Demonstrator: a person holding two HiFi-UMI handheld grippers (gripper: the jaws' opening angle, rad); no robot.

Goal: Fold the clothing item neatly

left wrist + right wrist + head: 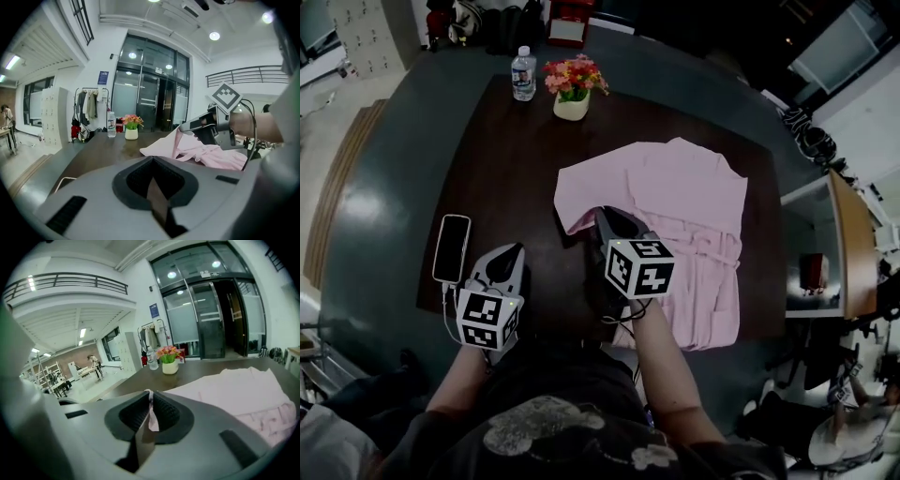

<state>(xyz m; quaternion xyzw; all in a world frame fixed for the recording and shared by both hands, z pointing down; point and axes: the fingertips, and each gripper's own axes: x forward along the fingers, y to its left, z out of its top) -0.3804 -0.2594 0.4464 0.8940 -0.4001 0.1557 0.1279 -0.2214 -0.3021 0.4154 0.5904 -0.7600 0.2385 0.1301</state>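
- the pink garment [684, 216] lies spread on the right half of the dark surface [516, 178], with its lower end reaching the near edge.
- the right claw [602, 217] is clamped on the garment's left corner. its own view shows only a thin sliver of pink cloth pinched between the pads, and the left gripper view shows that corner raised off the surface.
- that shallow bite is the main risk: a quick pull across could let the sliver slide out, and the corner would drop partway and leave a crooked fold.
- the left claw [506, 255] is closed with nothing in it, and it sits well apart from the garment, beside the phone [452, 247].
- with only one corner carried, the rest of the left edge may drag and bunch, so the fold line would probably come out slanted, not straight.
- the cloth around the middle is already rumpled. folding over it would likely trap the wrinkles underneath.
- pulling toward the near edge could tip more cloth off the surface, and its weight might then drag the whole piece.
- the phone's cable runs close under the left claw, so a careless reach could snag it.
- the water bottle [523, 73] and the flower pot [573, 89] stand at the far side, clear of the garment, and only a wide swing would threaten them.
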